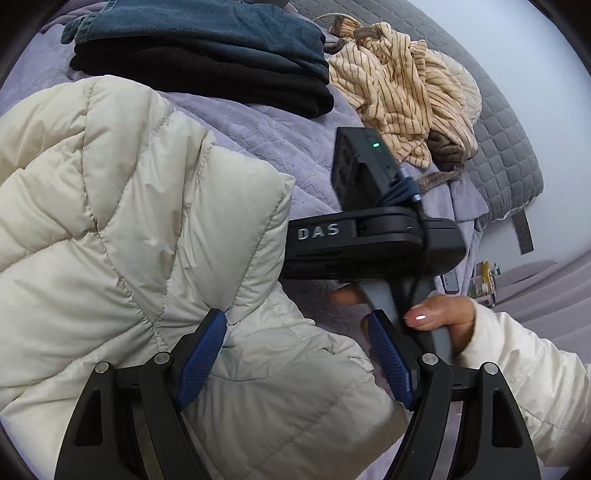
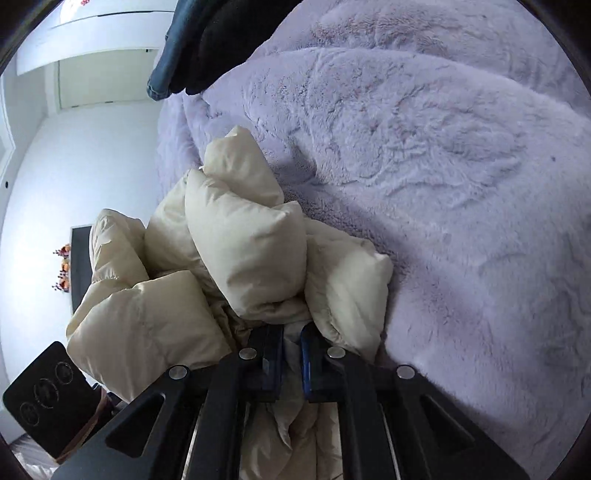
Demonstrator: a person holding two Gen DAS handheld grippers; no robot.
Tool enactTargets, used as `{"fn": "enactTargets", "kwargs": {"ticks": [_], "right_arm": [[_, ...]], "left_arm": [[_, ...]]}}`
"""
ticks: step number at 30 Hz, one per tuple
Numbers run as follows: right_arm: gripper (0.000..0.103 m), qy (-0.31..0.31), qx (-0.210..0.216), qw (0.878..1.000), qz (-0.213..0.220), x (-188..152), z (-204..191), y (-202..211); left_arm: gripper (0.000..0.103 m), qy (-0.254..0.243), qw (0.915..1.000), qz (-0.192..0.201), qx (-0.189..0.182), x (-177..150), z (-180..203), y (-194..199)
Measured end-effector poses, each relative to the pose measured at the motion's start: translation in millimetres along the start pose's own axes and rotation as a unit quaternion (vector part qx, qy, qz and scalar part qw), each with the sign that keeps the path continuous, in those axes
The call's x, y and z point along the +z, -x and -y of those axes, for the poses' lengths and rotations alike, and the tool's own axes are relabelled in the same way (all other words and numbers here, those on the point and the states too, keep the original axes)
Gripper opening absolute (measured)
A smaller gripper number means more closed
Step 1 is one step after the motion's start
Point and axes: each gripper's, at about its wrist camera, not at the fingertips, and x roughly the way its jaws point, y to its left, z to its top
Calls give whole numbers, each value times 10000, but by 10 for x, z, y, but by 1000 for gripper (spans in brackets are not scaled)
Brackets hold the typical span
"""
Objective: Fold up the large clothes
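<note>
The puffy jacket is cream. The fuzzy blanket under it is light purple. Far off, a dark blue cloth sits on a black one. To the right, a tan top has thin brown stripes.

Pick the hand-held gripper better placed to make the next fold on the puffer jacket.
Right, probably. The right hand-held gripper is shut on the cream puffer jacket, ready to pull. The left hand-held gripper is open over it, gripping nothing.
</note>
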Motion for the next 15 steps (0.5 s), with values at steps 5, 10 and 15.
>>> {"fn": "enactTargets", "kwargs": {"ticks": [5, 10, 15], "right_arm": [[102, 193, -146, 9987, 441, -177, -2, 619], [102, 216, 183, 9990, 333, -249, -17, 899], [103, 383, 186, 9985, -343, -119, -149, 420]], "left_arm": [[79, -32, 10000, 20, -23, 16, 0, 8], [79, -196, 9998, 10, 79, -4, 41, -9], [79, -349, 9991, -16, 220, -7, 112, -34]]}}
